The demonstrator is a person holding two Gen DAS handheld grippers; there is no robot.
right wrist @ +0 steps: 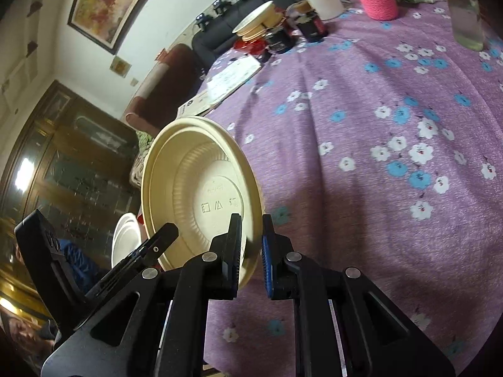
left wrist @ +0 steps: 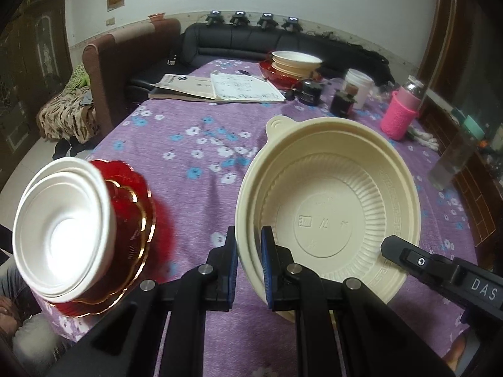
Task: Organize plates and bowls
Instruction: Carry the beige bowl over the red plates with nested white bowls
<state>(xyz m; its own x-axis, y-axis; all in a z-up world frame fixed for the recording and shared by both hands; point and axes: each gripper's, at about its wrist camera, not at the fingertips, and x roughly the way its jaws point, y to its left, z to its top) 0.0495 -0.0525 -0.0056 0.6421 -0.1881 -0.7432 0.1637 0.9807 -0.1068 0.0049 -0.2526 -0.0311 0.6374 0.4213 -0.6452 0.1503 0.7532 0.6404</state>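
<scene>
Cream bowl [left wrist: 327, 216] pinched at opposite rims by left fingers [left wrist: 249, 267] and right fingers [right wrist: 251, 251]; thin-edge grips risk slipping onto the surface [left wrist: 195, 132].

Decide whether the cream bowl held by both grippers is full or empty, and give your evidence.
Empty. The cream bowl shows its bare ribbed inside and embossed base marks, nothing in it. Left gripper and right gripper each clamp its rim.

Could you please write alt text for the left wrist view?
The left gripper jaws clamp the near rim of a cream plastic bowl above a purple floral tablecloth. The right gripper reaches in from the right; white bowls on red plates sit at left.
</scene>
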